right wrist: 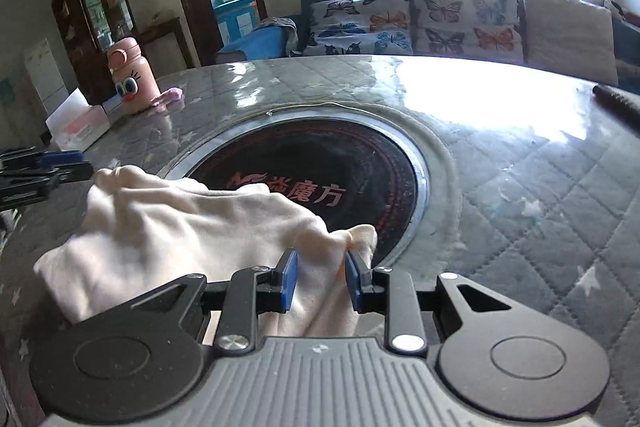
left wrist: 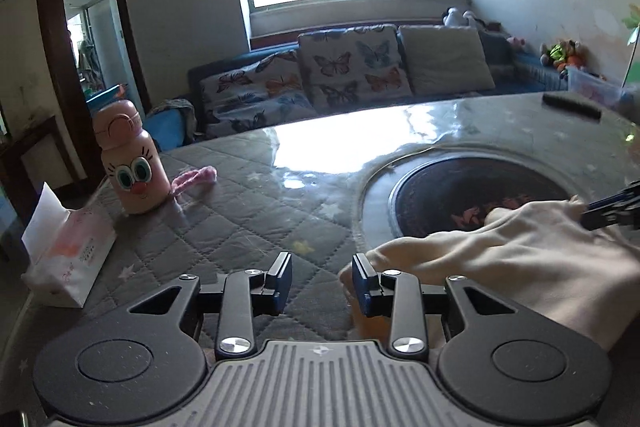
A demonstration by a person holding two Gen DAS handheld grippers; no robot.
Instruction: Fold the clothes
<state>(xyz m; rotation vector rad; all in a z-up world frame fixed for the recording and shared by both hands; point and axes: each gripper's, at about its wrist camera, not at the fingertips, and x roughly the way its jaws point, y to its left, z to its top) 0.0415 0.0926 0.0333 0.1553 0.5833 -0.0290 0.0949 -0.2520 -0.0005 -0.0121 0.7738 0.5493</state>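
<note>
A cream garment [left wrist: 520,259] lies bunched on the quilted table, its far edge over the round black cooktop [left wrist: 460,187]. My left gripper [left wrist: 322,281] is open just left of the garment's end; its right finger touches the cloth, and nothing is between the fingers. In the right wrist view the garment [right wrist: 180,227] runs from the left gripper [right wrist: 52,167] at the left edge to my right gripper [right wrist: 322,281]. The right gripper's jaws stand apart with a loose fold of the cloth between them, the pads not pressing it. The right gripper's tip [left wrist: 612,207] shows at the garment's far end.
A pink cartoon bottle [left wrist: 128,167] with a pink strap [left wrist: 196,179] and a tissue pack [left wrist: 68,259] stand at the table's left. A black bar [left wrist: 572,105] lies at the far right edge. Grey quilted cover [right wrist: 540,207] spreads right of the cooktop [right wrist: 320,163]. A sofa stands beyond.
</note>
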